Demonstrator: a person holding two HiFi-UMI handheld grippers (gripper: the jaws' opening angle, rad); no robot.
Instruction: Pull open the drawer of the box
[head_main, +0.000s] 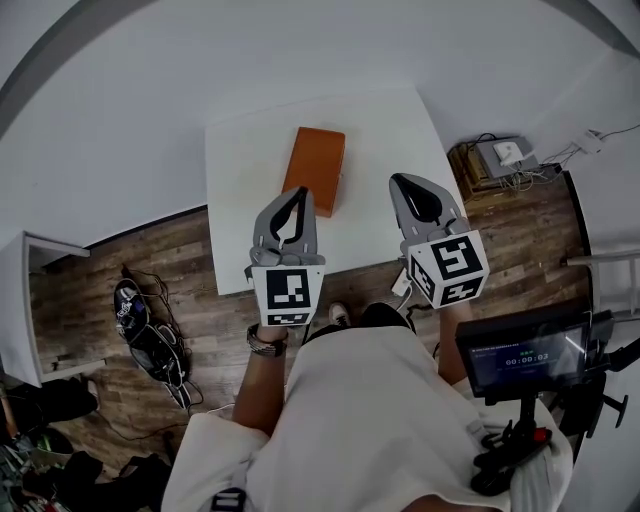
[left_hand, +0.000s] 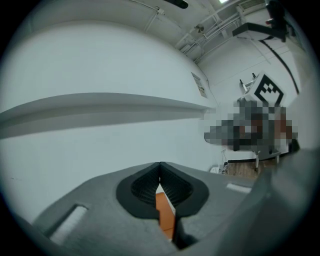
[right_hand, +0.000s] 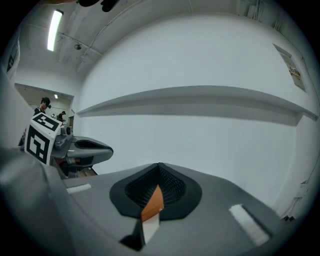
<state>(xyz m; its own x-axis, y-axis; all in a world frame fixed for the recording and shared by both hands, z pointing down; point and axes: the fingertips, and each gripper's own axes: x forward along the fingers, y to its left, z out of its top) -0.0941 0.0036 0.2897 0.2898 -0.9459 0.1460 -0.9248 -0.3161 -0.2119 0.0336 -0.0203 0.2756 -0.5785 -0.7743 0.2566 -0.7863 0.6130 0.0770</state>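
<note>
An orange box (head_main: 315, 170) lies on the white table (head_main: 240, 200), its long side pointing away from me; I cannot make out a drawer on it. My left gripper (head_main: 297, 193) hovers just in front of the box's near left corner, jaws shut and empty. My right gripper (head_main: 399, 181) hangs to the box's right, a little apart from it, also shut on nothing. In the left gripper view the box (left_hand: 164, 210) shows as an orange sliver through the slit below the closed tips (left_hand: 160, 164). The right gripper view shows the same box (right_hand: 152, 202) under its tips (right_hand: 159, 165).
A wooden crate with a white device and cables (head_main: 500, 160) stands on the floor right of the table. A small screen on a stand (head_main: 520, 355) is at my right. Bags and cords (head_main: 150, 335) lie on the floor at the left, beside a white cabinet (head_main: 20, 300).
</note>
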